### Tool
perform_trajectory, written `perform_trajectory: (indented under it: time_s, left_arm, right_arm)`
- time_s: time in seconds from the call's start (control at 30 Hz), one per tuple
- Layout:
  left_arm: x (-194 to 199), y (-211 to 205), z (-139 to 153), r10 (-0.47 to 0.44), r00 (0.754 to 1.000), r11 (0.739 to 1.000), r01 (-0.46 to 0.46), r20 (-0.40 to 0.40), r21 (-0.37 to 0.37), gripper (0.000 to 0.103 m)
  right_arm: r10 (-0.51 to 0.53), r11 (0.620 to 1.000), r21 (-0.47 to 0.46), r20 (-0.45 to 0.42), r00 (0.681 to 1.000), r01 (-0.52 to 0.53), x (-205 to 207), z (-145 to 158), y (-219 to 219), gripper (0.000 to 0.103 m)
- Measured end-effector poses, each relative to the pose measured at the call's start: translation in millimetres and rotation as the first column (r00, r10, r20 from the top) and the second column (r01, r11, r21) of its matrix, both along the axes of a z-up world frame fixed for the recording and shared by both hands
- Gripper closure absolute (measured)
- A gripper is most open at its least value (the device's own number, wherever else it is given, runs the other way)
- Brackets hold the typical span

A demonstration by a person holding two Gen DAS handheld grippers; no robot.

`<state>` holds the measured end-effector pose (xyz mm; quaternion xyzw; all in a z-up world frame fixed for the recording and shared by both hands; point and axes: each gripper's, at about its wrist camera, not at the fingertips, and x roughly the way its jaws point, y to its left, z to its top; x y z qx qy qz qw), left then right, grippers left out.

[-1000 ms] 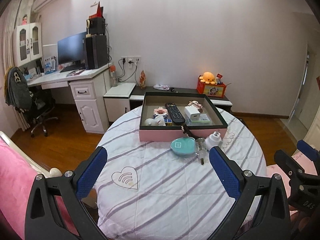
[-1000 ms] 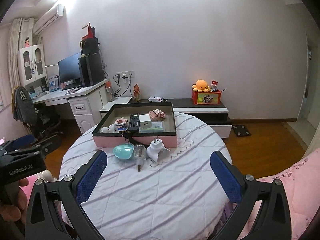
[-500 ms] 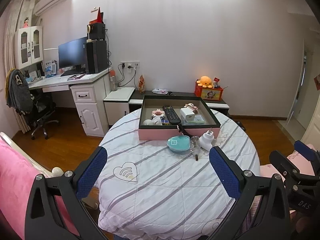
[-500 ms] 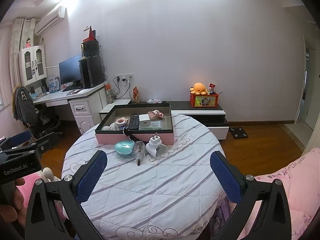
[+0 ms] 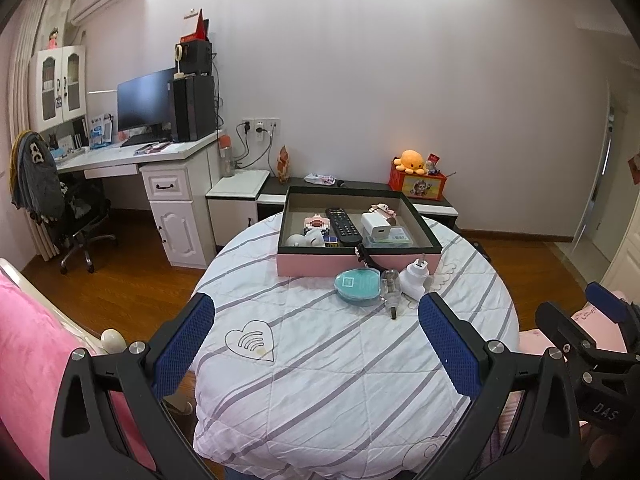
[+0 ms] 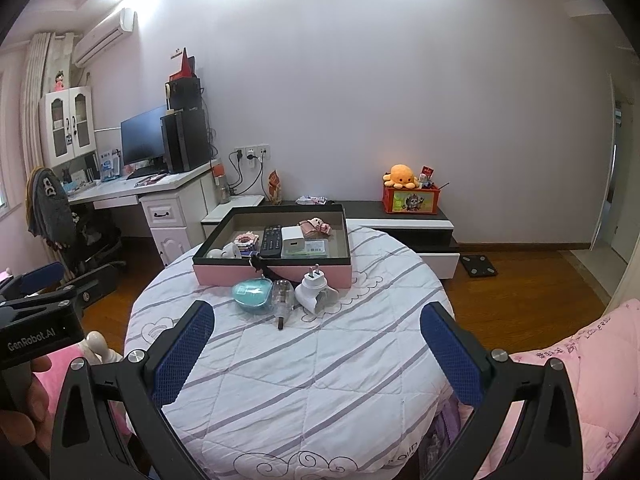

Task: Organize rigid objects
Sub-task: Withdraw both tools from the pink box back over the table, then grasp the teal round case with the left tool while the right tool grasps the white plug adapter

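Two sets of tongs hang over the near edge of the round tabletop (image 5: pixel 340 380), both with their blue-padded fingers spread wide and nothing between them: the left tongs (image 5: pixel 316 338) in the left wrist view, the right tongs (image 6: pixel 316 342) in the right wrist view. Neither touches the striped white quilted cloth (image 6: pixel 304 368) that covers the tabletop.

Farther along, just in front of the pink tray (image 5: pixel 320 266), three loose items lie close together on the cloth. A teal heart-shaped case (image 5: pixel 357 285) sits nearest the tray's middle. Touching its right side is a small clear bottle (image 5: pixel 390 286) lying on its side, its dark tip pointing toward the tongs. Right of the bottle, a white plug adapter (image 5: pixel 416 278) lies with its pins tilted up toward the tray.

Inside the tray, a black remote control (image 5: pixel 342 222) lies near the centre. Left of it are a pink-and-white block toy (image 5: pixel 316 222) and a small white figure (image 5: pixel 310 238). Right of it are a white charger cube (image 5: pixel 378 225), a pale green card (image 5: pixel 394 237) and a pink bow-shaped piece (image 5: pixel 383 210) by the far wall. A black strap (image 5: pixel 362 252) hangs over the tray's front wall.

Beyond the tray stands a low dark cabinet (image 6: pixel 400 210) carrying an orange plush octopus (image 6: pixel 400 176) on a red box (image 6: pixel 410 200).
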<state>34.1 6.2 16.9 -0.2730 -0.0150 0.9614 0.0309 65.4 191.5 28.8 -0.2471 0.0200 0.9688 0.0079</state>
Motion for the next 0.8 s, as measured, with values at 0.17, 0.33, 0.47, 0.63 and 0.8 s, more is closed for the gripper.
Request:
perform_trajectory:
  time_s: [0.17, 0.33, 0.47, 0.63, 0.8]
  left_arm:
    - [-8, -2, -6, -0.002, 1.0, 1.0, 0.002, 0.017, 0.005, 0.0]
    - [-21, -5, -19, 0.001, 0.999, 1.0, -0.001, 0.052, 0.009, 0.0]
    - [-38, -7, -34, -0.001, 0.996, 1.0, -0.001, 0.092, 0.019, 0.0]
    - [-59, 1, -54, -0.02, 0.99, 1.0, 0.019, 0.137, 0.007, 0.0]
    - [-84, 12, -71, -0.038, 0.985, 0.999, 0.039, 0.17, -0.005, 0.0]
  right_arm:
    - [0.004, 1.0, 0.002, 0.02, 1.0, -0.004, -8, -5, 1, 0.0]
    - [0.001, 1.0, 0.002, 0.061, 0.998, -0.001, -25, -15, 5, 0.0]
    - [0.005, 1.0, -0.004, 0.105, 0.995, -0.004, -43, -29, 8, 0.0]
    - [0.01, 1.0, 0.0, 0.156, 0.988, -0.01, -71, -45, 12, 0.0]
    - [0.01, 1.0, 0.004, 0.208, 0.978, -0.011, -103, -61, 18, 0.0]
